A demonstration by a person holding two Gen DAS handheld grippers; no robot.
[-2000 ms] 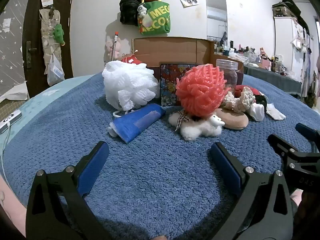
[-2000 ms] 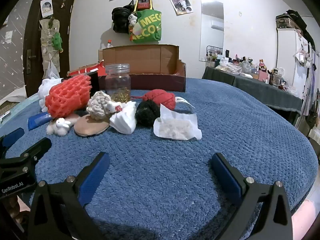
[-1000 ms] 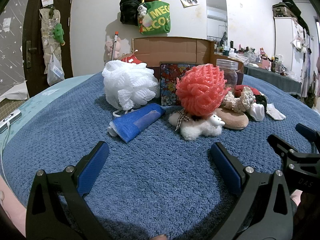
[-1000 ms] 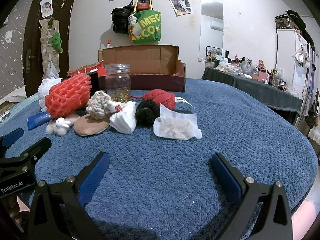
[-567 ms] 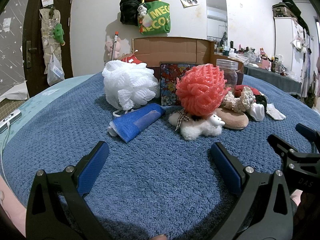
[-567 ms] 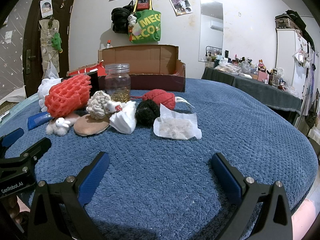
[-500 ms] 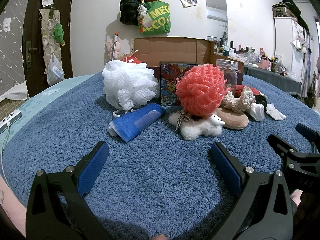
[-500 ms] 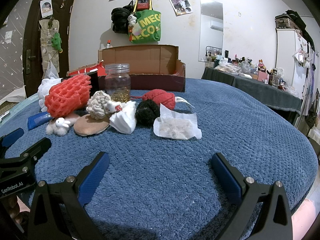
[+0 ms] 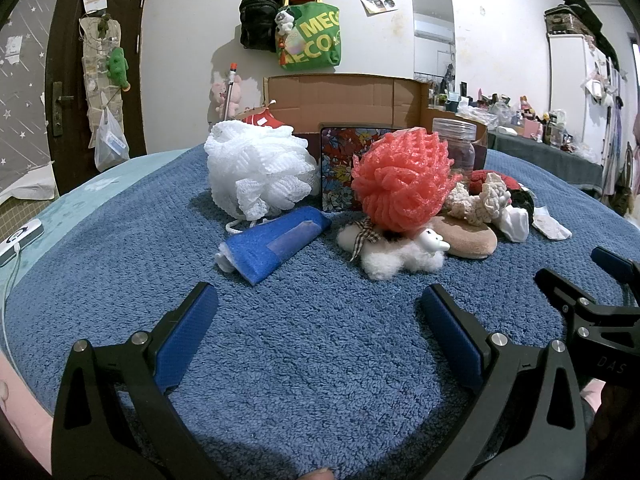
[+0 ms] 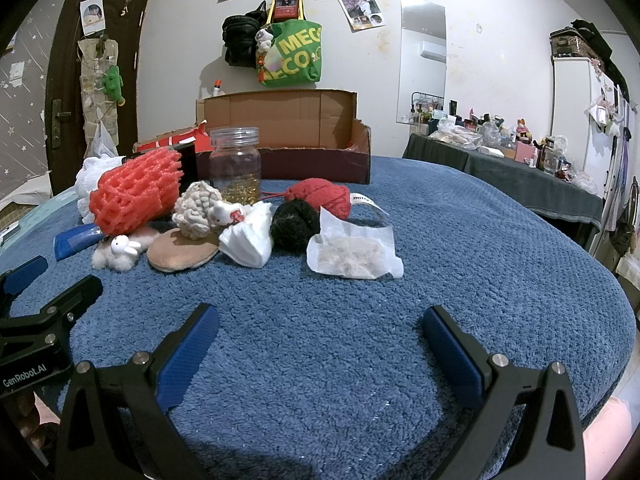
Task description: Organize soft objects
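A heap of soft things lies on the blue towel (image 9: 320,360): a white mesh bath pouf (image 9: 258,172), a coral foam net (image 9: 402,184), a blue tube (image 9: 276,242), a white fluffy rabbit toy (image 9: 396,252), a tan pad (image 10: 184,254), a cream knitted toy (image 10: 200,216), red yarn (image 10: 322,196), black yarn (image 10: 294,224) and a white packet (image 10: 352,256). My left gripper (image 9: 318,300) stands open in front of the tube and rabbit, holding nothing. My right gripper (image 10: 320,320) stands open short of the white packet, also holding nothing.
An open cardboard box (image 10: 288,136) stands at the back of the towel. A clear jar (image 10: 236,170) and a floral tin (image 9: 340,168) stand by the heap. A phone (image 9: 20,236) lies at the left edge. A cluttered dark table (image 10: 520,168) is to the right.
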